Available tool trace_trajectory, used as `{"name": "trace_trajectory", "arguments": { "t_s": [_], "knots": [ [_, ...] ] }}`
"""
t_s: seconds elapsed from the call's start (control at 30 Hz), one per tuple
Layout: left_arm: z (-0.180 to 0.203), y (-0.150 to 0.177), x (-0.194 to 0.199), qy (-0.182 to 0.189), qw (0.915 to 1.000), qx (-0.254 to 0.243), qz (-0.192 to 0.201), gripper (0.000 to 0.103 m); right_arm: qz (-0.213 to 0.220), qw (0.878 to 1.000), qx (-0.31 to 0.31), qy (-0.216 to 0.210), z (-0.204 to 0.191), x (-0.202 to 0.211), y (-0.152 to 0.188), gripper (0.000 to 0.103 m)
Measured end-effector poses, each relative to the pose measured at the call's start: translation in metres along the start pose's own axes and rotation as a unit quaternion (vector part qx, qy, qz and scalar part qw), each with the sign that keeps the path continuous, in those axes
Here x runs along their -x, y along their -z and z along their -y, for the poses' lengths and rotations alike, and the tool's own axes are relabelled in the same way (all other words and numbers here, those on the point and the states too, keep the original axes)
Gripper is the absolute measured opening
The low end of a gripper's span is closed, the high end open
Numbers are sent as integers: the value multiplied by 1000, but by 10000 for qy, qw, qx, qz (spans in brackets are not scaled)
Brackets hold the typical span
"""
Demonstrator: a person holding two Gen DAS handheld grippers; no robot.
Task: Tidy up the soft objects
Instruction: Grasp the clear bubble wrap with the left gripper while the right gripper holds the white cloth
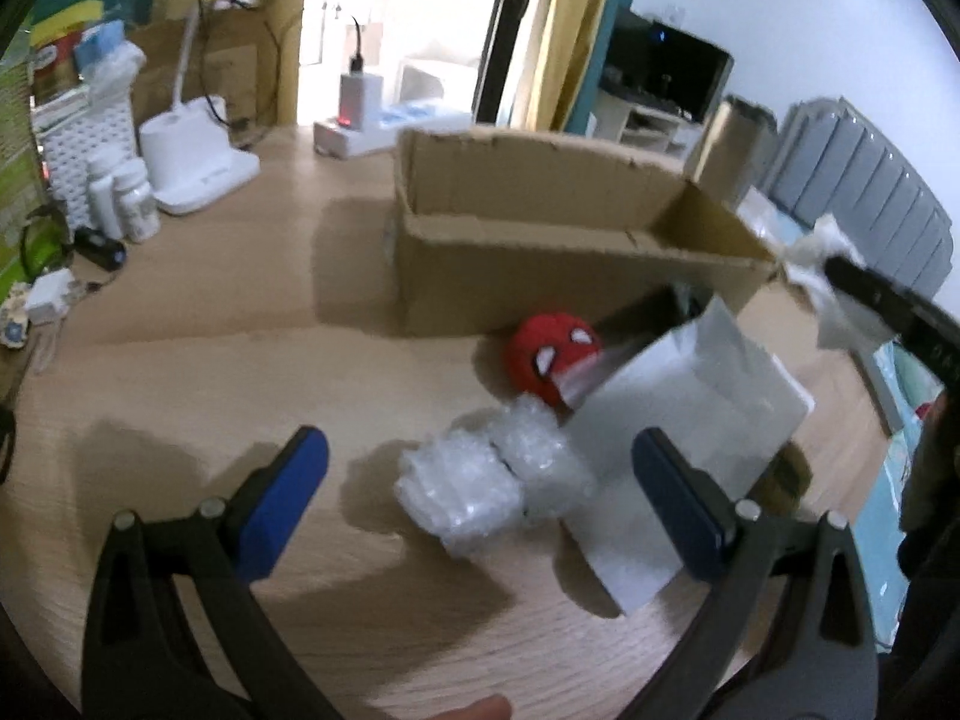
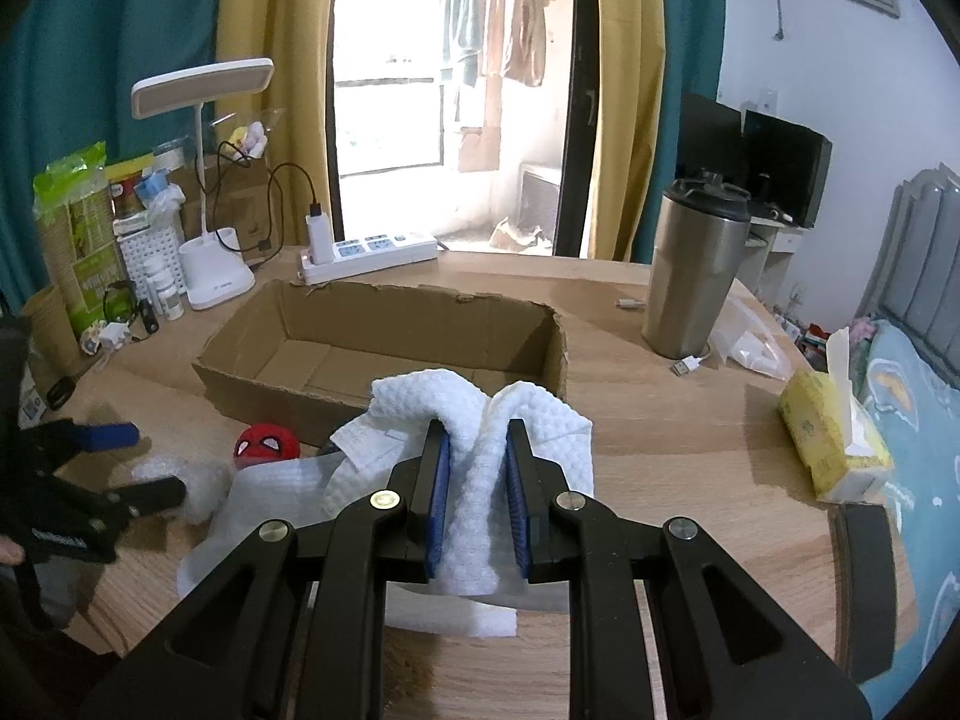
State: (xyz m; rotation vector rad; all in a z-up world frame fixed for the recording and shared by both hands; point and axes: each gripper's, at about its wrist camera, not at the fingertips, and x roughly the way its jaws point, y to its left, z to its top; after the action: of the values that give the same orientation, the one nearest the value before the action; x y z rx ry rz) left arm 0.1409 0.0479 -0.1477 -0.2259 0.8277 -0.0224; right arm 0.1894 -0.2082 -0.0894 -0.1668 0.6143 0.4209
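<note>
A: Left wrist view: your left gripper (image 1: 480, 498) hangs with jaws spread over the bubble wrap (image 1: 486, 480); the Spider-Man plush (image 1: 543, 354) waits on the desk (image 1: 210, 372).

B: And your right gripper (image 2: 477, 468) clamps the white waffle cloth (image 2: 480, 420) before the empty cardboard box (image 2: 384, 336). Nothing's stowed.

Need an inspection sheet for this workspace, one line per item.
Surface: wooden table, cluttered at left.
Job's things: open cardboard box, empty; white waffle cloth; bubble wrap; red plush ball; white foam sheet.
Clutter: steel tumbler, tissue pack, desk lamp, bottles.
Grippers: left gripper open above the bubble wrap; right gripper clamps the cloth.
Cables: power strip, charger lead, USB plug.
Surroundings: curtains, balcony door, bed at right.
</note>
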Motion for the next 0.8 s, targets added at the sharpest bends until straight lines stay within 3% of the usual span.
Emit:
{"name": "trace_trajectory", "arguments": {
  "t_s": [0.27, 0.3, 0.37, 0.47, 0.8],
  "knots": [
    [3, 1, -28, -280, 9988, 56, -398, 100, 43, 9999, -94, -11, 10, 4, 3, 19],
    [2, 1, -30, -256, 9987, 47, -437, 96, 60, 9999, -107, -11, 11, 4, 3, 19],
    [4, 0, -32, -173, 9987, -18, -472, 76, 83, 9999, -124, -10, 13, 5, 3, 19],
    [9, 3, -35, -150, 9980, -172, -586, 62, 114, 9998, -152, -31, 15, 5, 2, 19],
    [9, -4, -19, 0, 9989, -132, -440, 58, 354, 9993, -114, -78, 20, 12, -9, 19]
  ]
}}
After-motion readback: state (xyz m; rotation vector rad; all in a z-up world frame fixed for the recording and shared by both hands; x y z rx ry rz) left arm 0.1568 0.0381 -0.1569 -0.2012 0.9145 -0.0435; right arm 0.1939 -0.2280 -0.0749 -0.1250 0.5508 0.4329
